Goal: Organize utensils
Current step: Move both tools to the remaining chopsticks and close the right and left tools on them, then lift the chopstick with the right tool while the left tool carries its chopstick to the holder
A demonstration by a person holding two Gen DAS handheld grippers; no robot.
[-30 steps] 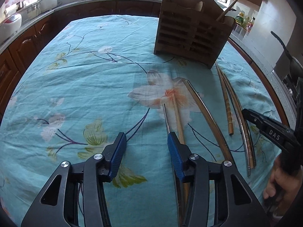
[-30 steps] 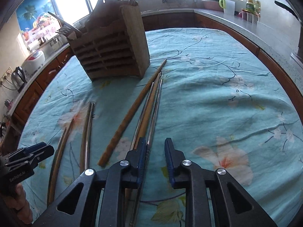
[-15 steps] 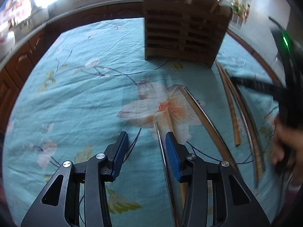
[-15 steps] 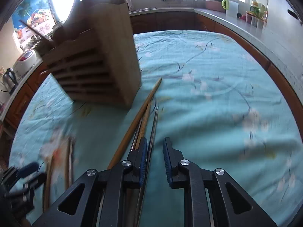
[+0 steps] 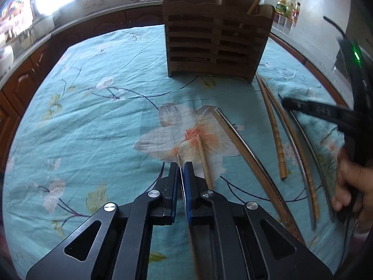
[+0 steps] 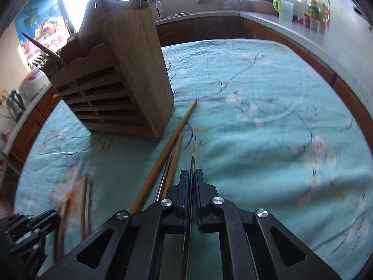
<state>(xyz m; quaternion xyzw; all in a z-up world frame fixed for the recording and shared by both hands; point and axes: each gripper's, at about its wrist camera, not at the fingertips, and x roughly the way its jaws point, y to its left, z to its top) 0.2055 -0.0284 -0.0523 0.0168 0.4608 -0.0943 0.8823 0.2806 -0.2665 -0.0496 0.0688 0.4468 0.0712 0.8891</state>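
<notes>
A slatted wooden utensil holder [image 5: 216,44] stands at the far middle of the table; it also shows in the right wrist view [image 6: 121,88]. My left gripper [image 5: 181,166] is shut on a thin metal chopstick [image 5: 178,159] whose tip pokes out ahead of the fingers. A wooden chopstick [image 5: 204,156] lies just right of it. My right gripper [image 6: 191,175] is shut on another metal chopstick [image 6: 192,163]. Several wooden chopsticks [image 6: 167,144] lie to its left on the cloth.
The table has a teal floral cloth [image 5: 93,116]. More wooden and metal chopsticks [image 5: 275,135] lie right of the left gripper. The right gripper [image 5: 326,112] and hand show at the right edge. Kitchen counters [image 6: 303,30] ring the table.
Both grippers have closed, each on a metal chopstick. The right gripper has moved closer to the holder. The left gripper has shifted forward over its chopstick.
</notes>
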